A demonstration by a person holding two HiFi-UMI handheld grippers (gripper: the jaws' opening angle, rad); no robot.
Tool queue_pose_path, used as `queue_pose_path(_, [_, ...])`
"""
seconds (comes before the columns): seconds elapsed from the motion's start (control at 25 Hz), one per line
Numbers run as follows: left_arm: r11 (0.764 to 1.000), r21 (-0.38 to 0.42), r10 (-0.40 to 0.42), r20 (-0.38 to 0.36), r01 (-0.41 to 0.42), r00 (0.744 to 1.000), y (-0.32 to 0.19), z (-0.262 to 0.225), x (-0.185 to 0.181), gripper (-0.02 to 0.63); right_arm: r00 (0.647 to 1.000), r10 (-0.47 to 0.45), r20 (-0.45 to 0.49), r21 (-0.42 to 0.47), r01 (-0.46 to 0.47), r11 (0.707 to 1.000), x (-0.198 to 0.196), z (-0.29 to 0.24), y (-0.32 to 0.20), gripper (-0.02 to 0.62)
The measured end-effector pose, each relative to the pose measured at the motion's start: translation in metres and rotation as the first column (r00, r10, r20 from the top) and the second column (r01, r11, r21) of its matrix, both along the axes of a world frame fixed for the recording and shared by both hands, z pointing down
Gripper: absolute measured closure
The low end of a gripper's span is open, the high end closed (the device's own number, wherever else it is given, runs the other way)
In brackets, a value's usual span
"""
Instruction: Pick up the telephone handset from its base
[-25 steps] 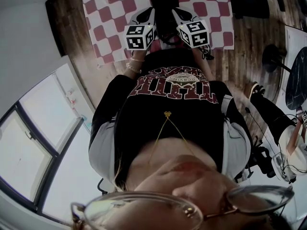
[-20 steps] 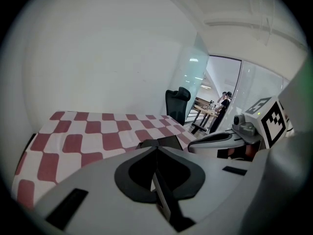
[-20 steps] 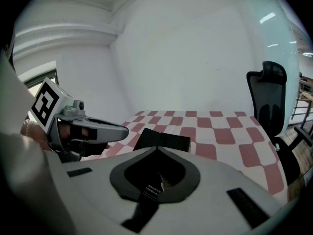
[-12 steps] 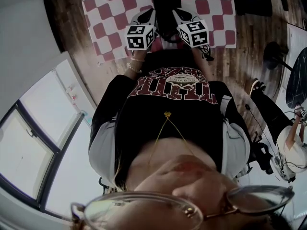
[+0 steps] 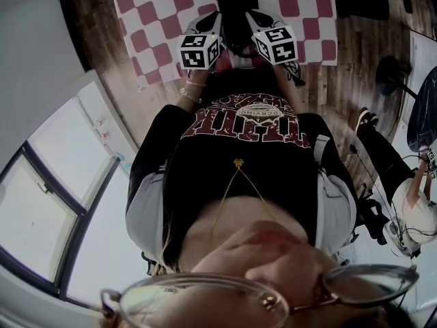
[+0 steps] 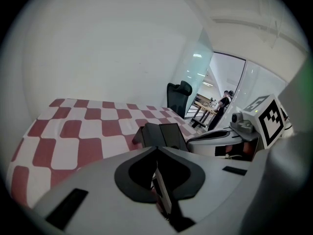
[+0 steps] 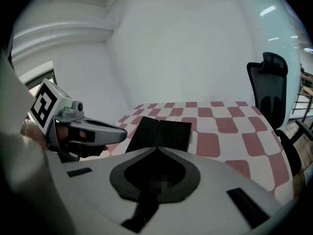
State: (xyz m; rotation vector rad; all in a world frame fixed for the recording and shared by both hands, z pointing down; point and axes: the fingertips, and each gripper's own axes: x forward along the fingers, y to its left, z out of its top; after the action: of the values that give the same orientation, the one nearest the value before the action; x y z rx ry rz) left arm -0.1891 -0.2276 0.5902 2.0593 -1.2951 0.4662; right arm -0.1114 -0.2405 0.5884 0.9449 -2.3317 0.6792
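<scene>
Over the last sec both grippers creep a touch fwd. The left gripper [image 6: 156, 150] and right gripper [image 7: 157, 149] now flank the black telephone [image 5: 237, 5] on the checkered cloth [image 5: 157, 19], both w/ jaws pressed together and empty, so I judge the handset's still on its base. There's open cloth either side of the phone and beyond it, and the office chair [image 7: 268, 89] is well off, so there's room, but the jaws need opening first.

Black printed T-shirt [image 5: 205, 176] (gold necklace [image 5: 237, 163])
</scene>
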Motion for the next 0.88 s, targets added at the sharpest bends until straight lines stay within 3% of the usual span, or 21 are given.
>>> queue_pose_path(0.88, [0.997, -0.067, 0.022, -0.027, -0.024, 0.999, 0.014, 0.015, 0.003, 0.595, 0.999, -0.009, -0.043, -0.053, 0.007, 0.999, 0.004, 0.018, 0.01, 0.575])
